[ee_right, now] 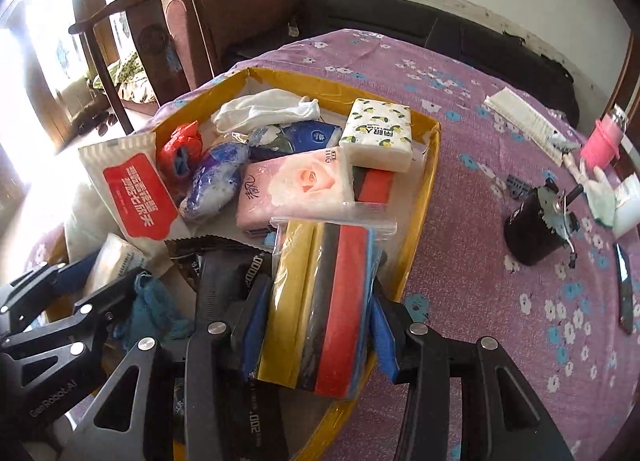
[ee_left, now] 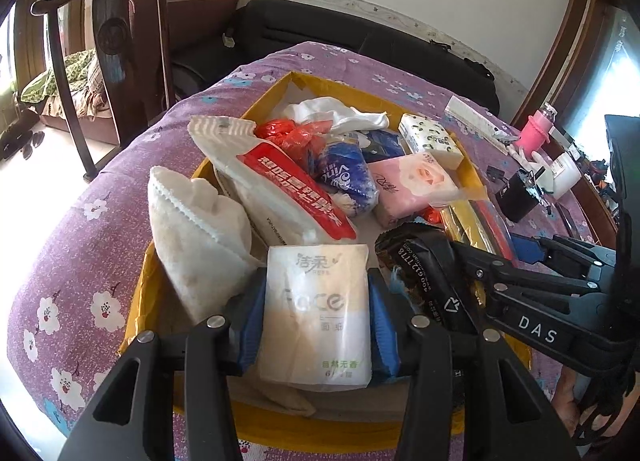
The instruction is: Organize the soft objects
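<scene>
A yellow cardboard box (ee_left: 248, 109) on the purple flowered cloth holds several soft things. My left gripper (ee_left: 316, 325) is shut on a white tissue pack (ee_left: 316, 301), held over the box's near end. My right gripper (ee_right: 316, 325) is shut on a clear zip bag of folded coloured cloths (ee_right: 324, 301) above the box's (ee_right: 428, 189) right side. Inside lie a red-labelled wipes pack (ee_left: 288, 189), a pink tissue pack (ee_right: 296, 185), a lemon-print pack (ee_right: 380, 133), white socks (ee_right: 268, 109), a red plastic bag (ee_left: 296, 133) and a black packet (ee_left: 416, 261).
A dark wooden chair (ee_left: 108, 21) and a sofa (ee_right: 400, 17) stand behind the table. On the cloth to the right are a black cylinder (ee_right: 532, 229), a pink bottle (ee_right: 604, 141), a long white box (ee_right: 524, 117) and a dark flat tool (ee_right: 624, 293).
</scene>
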The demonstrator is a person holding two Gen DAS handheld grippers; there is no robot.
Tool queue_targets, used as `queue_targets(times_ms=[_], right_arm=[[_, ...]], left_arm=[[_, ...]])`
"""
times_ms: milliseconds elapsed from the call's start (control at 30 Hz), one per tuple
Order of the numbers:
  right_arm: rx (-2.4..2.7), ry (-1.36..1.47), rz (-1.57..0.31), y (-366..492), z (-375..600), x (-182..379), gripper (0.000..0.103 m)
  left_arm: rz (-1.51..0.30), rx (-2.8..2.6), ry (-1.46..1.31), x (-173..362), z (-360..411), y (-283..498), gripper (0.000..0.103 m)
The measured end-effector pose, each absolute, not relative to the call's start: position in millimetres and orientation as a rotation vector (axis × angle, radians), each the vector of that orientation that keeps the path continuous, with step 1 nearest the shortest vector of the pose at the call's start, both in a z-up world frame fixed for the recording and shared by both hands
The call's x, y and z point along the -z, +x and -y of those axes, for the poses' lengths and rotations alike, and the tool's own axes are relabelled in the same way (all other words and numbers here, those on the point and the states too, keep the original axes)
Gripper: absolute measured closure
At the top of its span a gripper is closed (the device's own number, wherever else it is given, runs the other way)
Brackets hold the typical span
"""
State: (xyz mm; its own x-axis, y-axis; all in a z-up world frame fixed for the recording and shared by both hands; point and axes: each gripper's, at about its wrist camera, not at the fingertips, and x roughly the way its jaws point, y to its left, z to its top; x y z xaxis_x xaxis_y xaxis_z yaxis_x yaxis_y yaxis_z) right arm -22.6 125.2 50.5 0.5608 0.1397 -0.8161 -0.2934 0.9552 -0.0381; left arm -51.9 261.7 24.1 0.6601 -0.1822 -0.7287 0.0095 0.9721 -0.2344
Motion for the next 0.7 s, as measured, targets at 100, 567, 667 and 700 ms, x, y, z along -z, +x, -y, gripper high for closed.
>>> queue_targets(times_ms=[100,567,667,700], right_arm=[[-0.275,-0.165,-0.909,-29.2,-120.7,-60.8,0.038],[-0.248,-0.091,-0.735,-79.8,-75.3,-111.4,0.016],[-0.239,-0.082,-0.727,-91.3,-63.5,-111.7,0.016],[-0.235,-0.078,-0.724,-95.0,-59.7,-111.9,0.016]], left_arm=[[-0.844,0.109,-0.218,-23.9,-261.6,-52.2,0.056],[-0.861,0.121,-0.237,-29.9,-257.1,-53.4,0.033],[-0.840,0.084,-0.229,-39.3,-254.6,-63.3,0.015],[-0.827,0.073,-0.233,-42.9,-254.9,-67.2,0.013]])
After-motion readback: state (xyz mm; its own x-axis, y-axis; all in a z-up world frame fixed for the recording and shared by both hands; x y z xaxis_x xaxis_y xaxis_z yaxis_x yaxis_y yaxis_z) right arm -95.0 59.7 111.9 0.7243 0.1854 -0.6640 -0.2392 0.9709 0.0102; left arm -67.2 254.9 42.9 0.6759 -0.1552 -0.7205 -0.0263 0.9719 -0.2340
